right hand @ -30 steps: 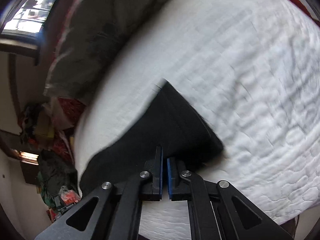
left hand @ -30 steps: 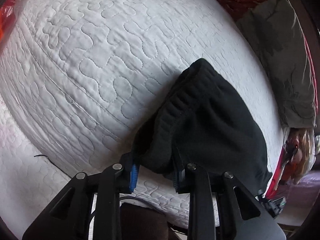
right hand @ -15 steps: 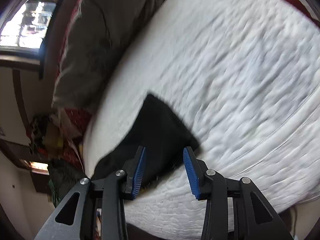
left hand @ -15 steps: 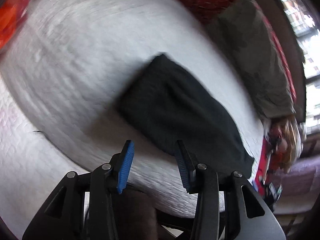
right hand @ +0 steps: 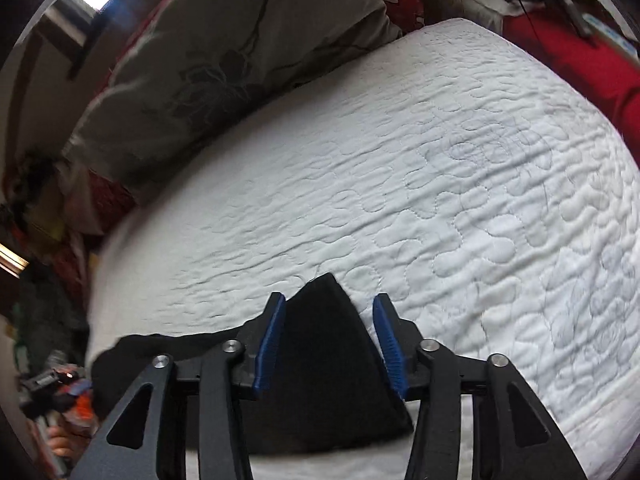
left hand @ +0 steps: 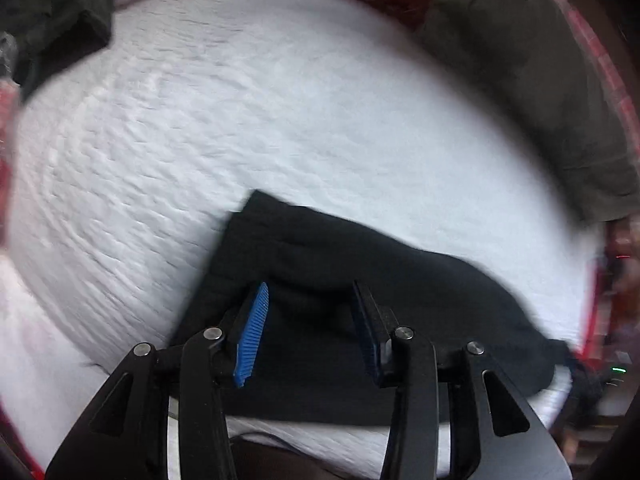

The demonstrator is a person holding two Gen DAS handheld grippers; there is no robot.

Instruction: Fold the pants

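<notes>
A white quilted bed [right hand: 460, 184] fills both my views, with a grey pillow [right hand: 224, 64] at its far edge toward 11 o'clock and red cloth [right hand: 568, 44] at 1 o'clock. The pants [left hand: 340, 280] lie on the bed as a flat black bundle at 6 o'clock. My left fingers [left hand: 309, 296] and right fingers [right hand: 329, 305] stand wide apart, holding nothing, above them.

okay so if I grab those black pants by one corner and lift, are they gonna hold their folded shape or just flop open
Probably flop. The black pants look like soft knit, sagging in rounded folds on the white quilted bed, so layers would likely slide apart. They seem light, and thick enough for the open left hand-held gripper to pinch. Using the open right hand-held gripper too would likely help.
</notes>
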